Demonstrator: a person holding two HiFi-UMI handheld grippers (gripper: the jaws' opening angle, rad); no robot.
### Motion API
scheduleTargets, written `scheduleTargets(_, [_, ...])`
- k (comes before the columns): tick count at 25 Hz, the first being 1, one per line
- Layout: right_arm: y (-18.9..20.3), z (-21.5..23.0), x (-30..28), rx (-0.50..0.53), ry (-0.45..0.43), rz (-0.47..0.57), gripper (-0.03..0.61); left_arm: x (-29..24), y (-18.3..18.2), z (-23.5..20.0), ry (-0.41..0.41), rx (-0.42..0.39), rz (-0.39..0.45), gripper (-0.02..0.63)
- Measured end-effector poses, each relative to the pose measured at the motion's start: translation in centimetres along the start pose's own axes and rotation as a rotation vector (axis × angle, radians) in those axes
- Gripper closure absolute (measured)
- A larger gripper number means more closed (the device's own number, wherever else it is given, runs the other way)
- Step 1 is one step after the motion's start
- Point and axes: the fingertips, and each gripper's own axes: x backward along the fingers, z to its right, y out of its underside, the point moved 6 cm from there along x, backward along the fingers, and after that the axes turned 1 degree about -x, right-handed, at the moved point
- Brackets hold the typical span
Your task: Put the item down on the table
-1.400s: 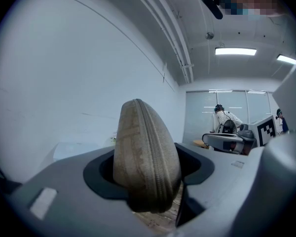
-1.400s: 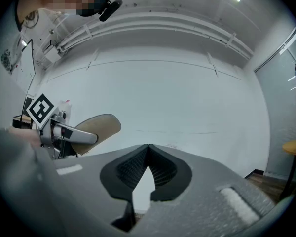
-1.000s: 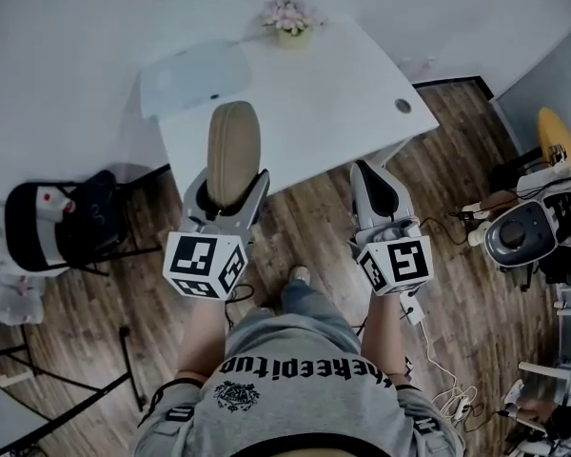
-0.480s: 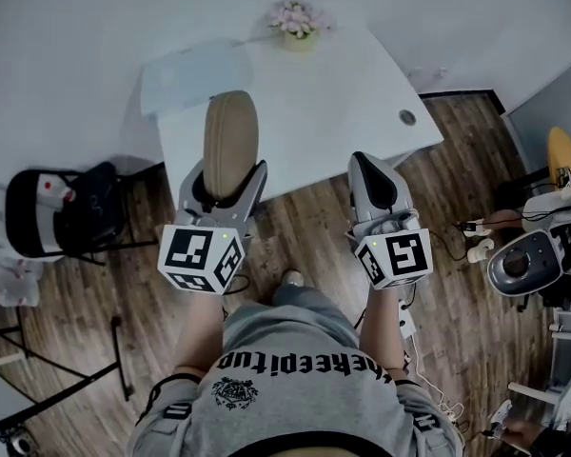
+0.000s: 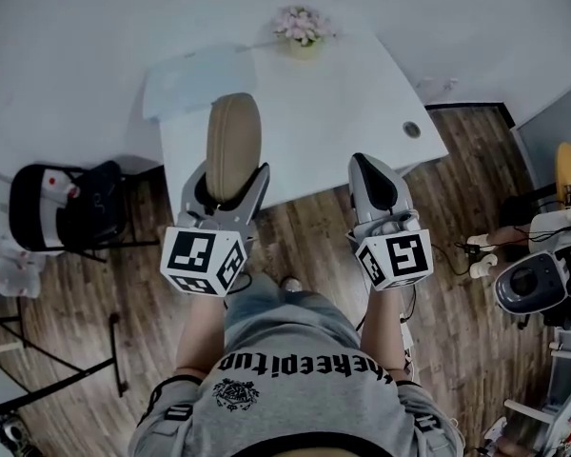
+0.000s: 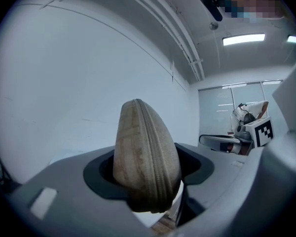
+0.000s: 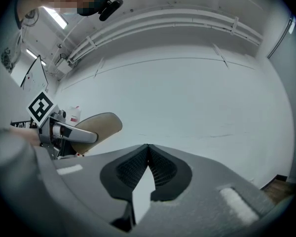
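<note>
Tan fabric with a zip seam down its edge marks the case [image 5: 233,146], and it is not on the desk [image 5: 333,103] yet. Your left tongs [image 5: 230,174] grip it by its near end, their jaws spread wide around its thick body and pressing on both sides. The case stands on edge, its rounded far end jutting past the tips. In the head view that end lies over the near edge of the white desk, in the middle left of the frame, while the tongs themselves hang over the wooden floor [image 5: 305,227]. How high the case is above the surface cannot be told.

Your right tongs [image 5: 366,163] are closed tip to tip with nothing between them, level beside the left pair, at the desk's near edge.

So the carrying is done or nearly so; the putting down is all left. You need to bring the case over bare desk, short of the flowers [image 5: 303,29] and beside the pale sheet [image 5: 195,79], lower it until it rests, then let the left jaws go.
</note>
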Motion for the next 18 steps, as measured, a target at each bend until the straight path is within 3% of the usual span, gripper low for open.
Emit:
scheduleTargets(7, [0.4,0.8,-1.9,-0.016,0.001,-0.010,0.581,-1.3,0.5,-1.2,-0.009,-0.008,-0.027,0.313])
scheduleTargets(18, [0.5,1.8,-6.6,-0.013,0.034,-0.024,0.581,-6.0,-0.2,-4.6,0.047,-0.013,-0.040,0.313])
